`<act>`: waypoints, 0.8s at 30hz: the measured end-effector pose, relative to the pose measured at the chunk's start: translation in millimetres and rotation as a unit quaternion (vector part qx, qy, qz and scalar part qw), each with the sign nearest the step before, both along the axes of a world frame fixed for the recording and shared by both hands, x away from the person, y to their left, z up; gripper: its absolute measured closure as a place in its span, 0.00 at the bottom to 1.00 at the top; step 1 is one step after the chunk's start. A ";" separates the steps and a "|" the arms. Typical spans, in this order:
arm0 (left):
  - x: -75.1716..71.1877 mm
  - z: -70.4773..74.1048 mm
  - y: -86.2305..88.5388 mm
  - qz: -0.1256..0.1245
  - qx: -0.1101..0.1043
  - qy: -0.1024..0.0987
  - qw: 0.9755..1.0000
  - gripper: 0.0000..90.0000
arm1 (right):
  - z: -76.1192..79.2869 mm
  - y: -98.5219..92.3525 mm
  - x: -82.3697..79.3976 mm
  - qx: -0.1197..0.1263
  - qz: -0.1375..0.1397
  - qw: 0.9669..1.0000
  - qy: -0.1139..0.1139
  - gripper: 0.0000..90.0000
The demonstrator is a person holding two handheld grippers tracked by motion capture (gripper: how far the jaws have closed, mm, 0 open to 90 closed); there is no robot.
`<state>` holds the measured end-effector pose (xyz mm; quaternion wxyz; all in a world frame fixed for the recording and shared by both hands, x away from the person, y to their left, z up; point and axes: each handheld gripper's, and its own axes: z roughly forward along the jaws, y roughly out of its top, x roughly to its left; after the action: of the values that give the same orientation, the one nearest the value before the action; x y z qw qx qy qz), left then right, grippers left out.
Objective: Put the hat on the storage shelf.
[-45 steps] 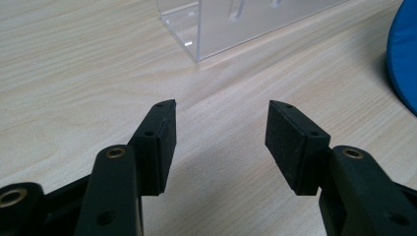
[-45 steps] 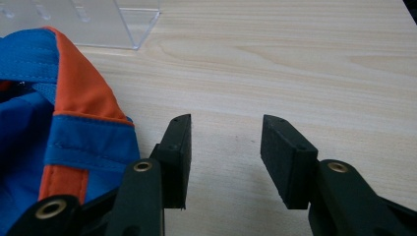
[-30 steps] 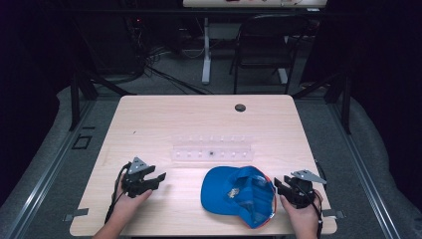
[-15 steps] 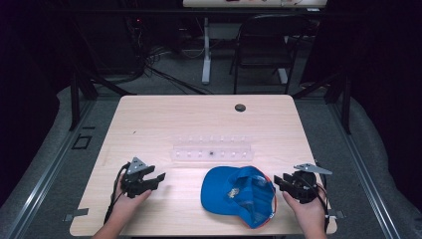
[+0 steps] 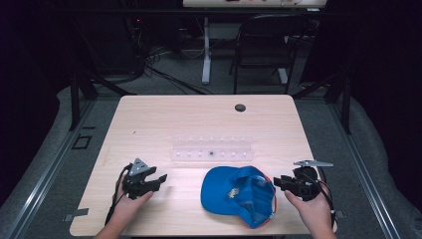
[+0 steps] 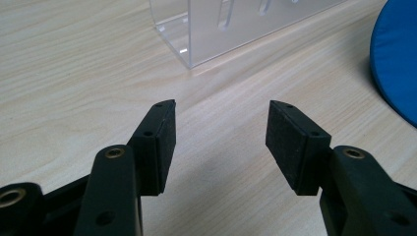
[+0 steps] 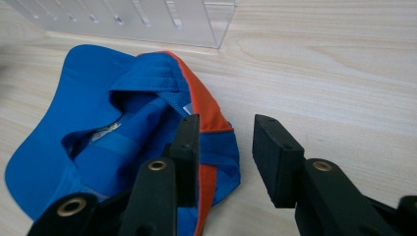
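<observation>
A blue cap (image 5: 239, 194) with an orange band lies upside down on the wooden table (image 5: 199, 124), near its front edge. In the right gripper view the cap (image 7: 98, 123) lies below and to the left of the jaws. My right gripper (image 5: 277, 182) hovers just right of the cap's rim. Its jaws (image 7: 223, 142) have just been closing, a gap still stands between them, and nothing is in it. My left gripper (image 5: 161, 178) rests low at the front left, open (image 6: 220, 128) and empty, pointing toward the cap's brim (image 6: 398, 64).
A clear plastic rack (image 5: 211, 151) with slots stands across the table's middle, just behind the cap. It also appears ahead of the left jaws (image 6: 236, 24) and the right jaws (image 7: 147, 17). A dark cable hole (image 5: 240, 107) sits near the far edge. A chair (image 5: 268, 40) stands beyond.
My right gripper has risen a little beside the cap's right rim and its jaws stand narrower. The left gripper and the cap have kept still.
</observation>
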<state>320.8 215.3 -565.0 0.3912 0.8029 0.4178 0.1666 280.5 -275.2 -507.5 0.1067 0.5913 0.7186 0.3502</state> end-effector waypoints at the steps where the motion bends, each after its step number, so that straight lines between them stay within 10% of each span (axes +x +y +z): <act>1: -0.1 0.0 0.1 0.000 0.001 0.000 1.000 0.51 | 1.3 -0.1 -0.4 -0.001 0.002 1.000 0.001 0.71; 24: 0.9 -0.2 1.5 0.004 -0.001 -0.001 1.000 0.51 | 13.5 8.0 -1.7 0.007 0.037 0.998 0.057 0.70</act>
<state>321.7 216.8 -565.3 0.3921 0.8006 0.4207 0.1686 278.8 -267.2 -494.0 0.0487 0.5841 0.7422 0.3250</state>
